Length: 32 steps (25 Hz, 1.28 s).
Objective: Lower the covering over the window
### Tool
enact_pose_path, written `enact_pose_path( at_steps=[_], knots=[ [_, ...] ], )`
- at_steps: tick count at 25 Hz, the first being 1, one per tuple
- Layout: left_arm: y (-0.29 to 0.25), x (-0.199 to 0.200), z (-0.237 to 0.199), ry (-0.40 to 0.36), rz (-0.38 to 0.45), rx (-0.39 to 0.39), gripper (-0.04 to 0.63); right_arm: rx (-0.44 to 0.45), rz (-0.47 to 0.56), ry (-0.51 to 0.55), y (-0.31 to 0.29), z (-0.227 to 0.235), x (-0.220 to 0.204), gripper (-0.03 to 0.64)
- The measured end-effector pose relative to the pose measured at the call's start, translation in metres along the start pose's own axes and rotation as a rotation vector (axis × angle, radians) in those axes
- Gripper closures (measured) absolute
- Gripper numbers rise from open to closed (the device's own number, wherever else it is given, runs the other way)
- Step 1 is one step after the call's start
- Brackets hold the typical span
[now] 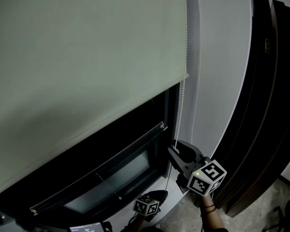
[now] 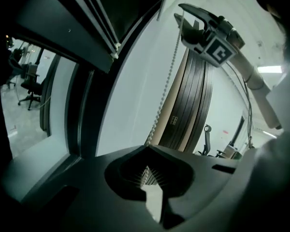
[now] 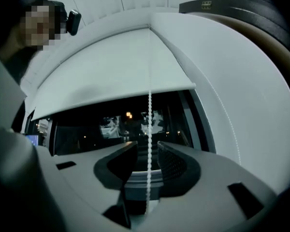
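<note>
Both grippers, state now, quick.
Left gripper: shut on the bead chain.
Right gripper: open, bead chain hanging loose between its jaws.

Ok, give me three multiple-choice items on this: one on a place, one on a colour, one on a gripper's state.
1. In the head view, the chain hangs by the blind: A at its left edge; B at its right edge; C across its middle.
2. The blind is: A pale grey; B red; C black.
3. The right gripper is: A shut on the chain; B open, nothing between; C open, chain between its fingers.
Answers: B, it drops past the blind's right corner; A, the fabric shows pale; C, gaps show either side of the chain.
</note>
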<state>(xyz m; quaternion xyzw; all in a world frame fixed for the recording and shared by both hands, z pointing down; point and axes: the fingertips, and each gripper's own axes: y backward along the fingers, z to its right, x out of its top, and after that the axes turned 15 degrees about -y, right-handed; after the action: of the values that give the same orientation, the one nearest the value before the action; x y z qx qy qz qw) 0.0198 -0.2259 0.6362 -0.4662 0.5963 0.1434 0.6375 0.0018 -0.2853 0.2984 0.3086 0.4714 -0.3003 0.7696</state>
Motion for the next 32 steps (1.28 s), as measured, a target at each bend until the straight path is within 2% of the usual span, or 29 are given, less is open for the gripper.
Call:
enact_pose_path(
  at_steps=[5, 6, 8, 12, 14, 16, 17, 18, 22, 24, 28, 32],
  knots=[
    [-0.004, -0.019, -0.007, 0.026, -0.027, 0.012, 0.590, 0.006, 0.046, -0.009, 0.000, -0.002, 0.011, 0.505],
    [-0.004, -0.019, -0.009, 0.023, -0.031, 0.016, 0.589, 0.001, 0.045, 0.004, 0.000, -0.001, 0.011, 0.514],
    [-0.005, -0.018, -0.011, 0.024, -0.028, 0.025, 0.590, -0.011, 0.056, 0.022, 0.001, -0.001, 0.011, 0.591],
    [-0.004, -0.012, -0.016, 0.043, -0.006, 0.034, 0.589, -0.009, 0.074, 0.001, 0.003, -0.001, 0.010, 0.598],
    [-0.003, -0.008, -0.014, -0.016, -0.009, 0.024, 0.589, -0.028, 0.084, 0.010, 0.003, 0.004, 0.009, 0.600],
    [0.000, -0.007, -0.009, -0.113, -0.020, 0.016, 0.589, -0.050, 0.112, 0.007, 0.007, 0.011, 0.009, 0.604],
    [0.002, -0.006, -0.008, -0.141, -0.019, 0.017, 0.589, -0.057, 0.129, -0.005, 0.010, 0.014, 0.010, 0.604],
    [0.005, -0.004, -0.010, -0.143, -0.006, 0.025, 0.562, -0.061, 0.143, -0.017, 0.014, 0.017, 0.012, 0.604],
    [0.023, 0.034, -0.033, -0.043, 0.162, 0.098, 0.528, -0.082, 0.171, -0.015, 0.022, 0.027, 0.019, 0.604],
    [0.036, 0.066, -0.044, -0.032, 0.272, 0.119, 0.528, -0.098, 0.136, -0.008, 0.023, 0.031, 0.009, 0.604],
    [0.070, 0.144, -0.049, -0.085, 0.463, 0.127, 0.528, -0.176, -0.020, -0.026, 0.028, 0.056, -0.065, 0.604],
    [0.092, 0.206, -0.030, -0.216, 0.563, 0.087, 0.528, -0.237, -0.159, -0.145, 0.044, 0.078, -0.159, 0.604]
  ],
)
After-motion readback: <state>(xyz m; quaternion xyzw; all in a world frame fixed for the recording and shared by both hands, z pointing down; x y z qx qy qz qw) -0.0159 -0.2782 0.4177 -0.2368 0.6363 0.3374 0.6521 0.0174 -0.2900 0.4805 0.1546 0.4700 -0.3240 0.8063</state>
